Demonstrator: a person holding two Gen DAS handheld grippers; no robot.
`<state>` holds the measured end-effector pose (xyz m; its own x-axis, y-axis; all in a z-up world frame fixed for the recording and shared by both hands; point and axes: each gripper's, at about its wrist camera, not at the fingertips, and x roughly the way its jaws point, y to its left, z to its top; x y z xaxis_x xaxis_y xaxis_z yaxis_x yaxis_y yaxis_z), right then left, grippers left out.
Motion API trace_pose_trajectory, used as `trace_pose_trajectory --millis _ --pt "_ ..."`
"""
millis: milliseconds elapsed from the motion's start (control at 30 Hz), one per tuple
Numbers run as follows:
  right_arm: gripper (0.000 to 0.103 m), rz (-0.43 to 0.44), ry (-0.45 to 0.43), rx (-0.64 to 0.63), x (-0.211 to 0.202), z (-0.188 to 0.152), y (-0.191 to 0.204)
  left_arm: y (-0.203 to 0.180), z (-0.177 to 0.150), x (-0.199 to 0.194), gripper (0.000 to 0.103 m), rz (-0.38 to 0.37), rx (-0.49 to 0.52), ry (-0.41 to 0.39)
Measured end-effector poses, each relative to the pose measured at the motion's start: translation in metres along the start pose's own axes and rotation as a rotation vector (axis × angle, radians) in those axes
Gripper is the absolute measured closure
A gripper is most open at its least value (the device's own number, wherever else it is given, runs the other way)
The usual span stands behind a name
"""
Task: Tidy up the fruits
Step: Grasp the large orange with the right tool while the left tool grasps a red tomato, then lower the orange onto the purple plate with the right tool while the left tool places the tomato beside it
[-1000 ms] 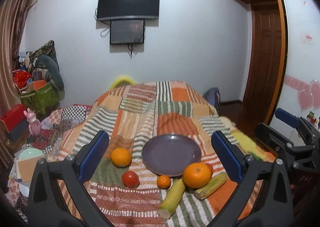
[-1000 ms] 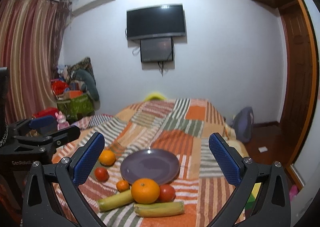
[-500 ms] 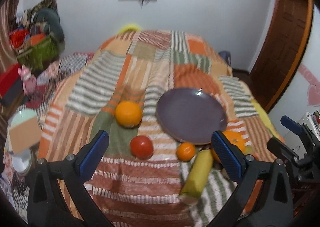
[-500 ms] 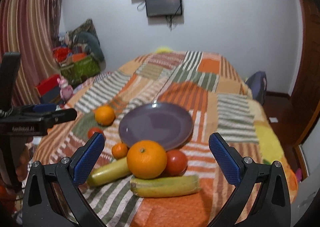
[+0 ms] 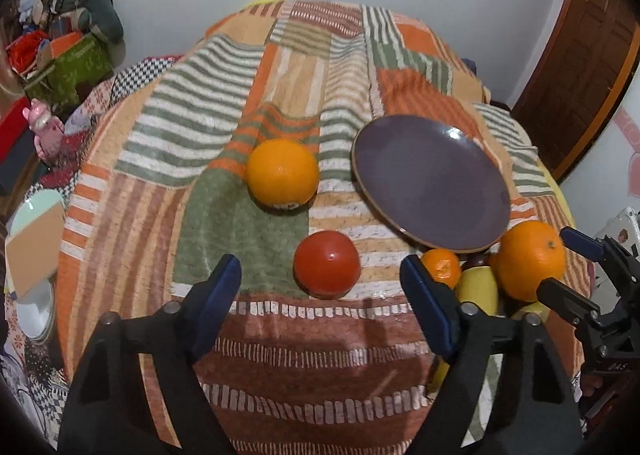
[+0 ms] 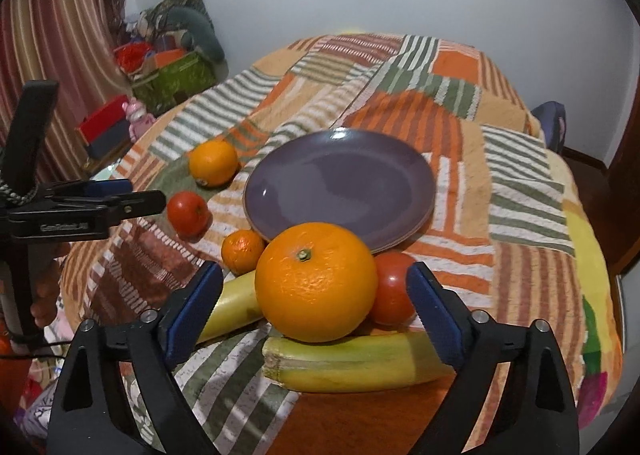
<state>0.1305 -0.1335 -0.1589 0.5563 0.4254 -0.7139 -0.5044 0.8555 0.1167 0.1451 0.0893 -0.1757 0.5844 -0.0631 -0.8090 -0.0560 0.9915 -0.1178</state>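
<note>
Facing right gripper [image 6: 314, 295]: large orange [image 6: 316, 281], dead ahead between wide-open, empty fingers.
Left gripper [image 5: 320, 287]: equally spread, empty; red tomato [image 5: 326, 269] just ahead.
Destination: purple plate [image 6: 340, 183], beyond.

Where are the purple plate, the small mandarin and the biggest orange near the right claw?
purple plate [image 6: 340, 179], right wrist view, bare centre of the dish.
small mandarin [image 6: 242, 251], right wrist view, middle of its peel.
biggest orange [image 6: 316, 283], right wrist view, front face below the stem.

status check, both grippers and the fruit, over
Left gripper open, lined up on tomato. Right gripper open, facing big orange. Plate empty, all fruit on blanket. Banana lies under right jaws.
</note>
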Motion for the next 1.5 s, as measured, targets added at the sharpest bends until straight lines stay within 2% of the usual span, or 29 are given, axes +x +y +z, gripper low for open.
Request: trace_pose_trajectory --millis 167,267,333,433,500,567,600,867,1133,1500 --pt "0.016 0.003 0.032 -0.01 0.012 0.0 0.0 0.003 0.001 0.019 0.029 -0.023 -0.004 0.036" --pt "0.027 0.012 0.05 -0.005 0.018 0.0 -0.003 0.003 0.002 0.027 0.031 -0.03 0.003 0.049" --pt "0.029 0.01 0.051 -0.007 0.019 0.0 -0.004 0.004 0.001 0.034 0.033 -0.035 0.005 0.065" --pt "0.036 0.008 0.049 -0.009 0.018 0.0 -0.004 0.004 0.001 0.041 0.04 -0.046 0.003 0.084" --pt "0.036 0.017 0.048 -0.006 0.018 0.001 -0.006 0.004 0.001 0.045 0.044 -0.051 0.002 0.095" --pt "0.036 0.02 0.046 -0.004 0.018 0.001 -0.006 0.004 0.001 0.049 0.055 -0.058 0.003 0.105" --pt "0.036 0.02 0.045 -0.004 0.018 0.001 -0.006 0.003 0.001 0.052 0.057 -0.069 0.003 0.113" --pt "0.037 0.034 0.043 0.021 0.017 0.002 -0.009 -0.002 0.002 0.047 0.057 -0.07 0.026 0.111" --pt "0.037 0.03 -0.02 0.038 0.003 0.019 -0.021 -0.014 0.019 0.014 0.057 -0.076 0.051 0.018" --pt "0.037 -0.062 -0.185 -0.011 -0.022 0.061 -0.036 -0.045 0.06 -0.027 0.057 -0.089 0.116 -0.144"
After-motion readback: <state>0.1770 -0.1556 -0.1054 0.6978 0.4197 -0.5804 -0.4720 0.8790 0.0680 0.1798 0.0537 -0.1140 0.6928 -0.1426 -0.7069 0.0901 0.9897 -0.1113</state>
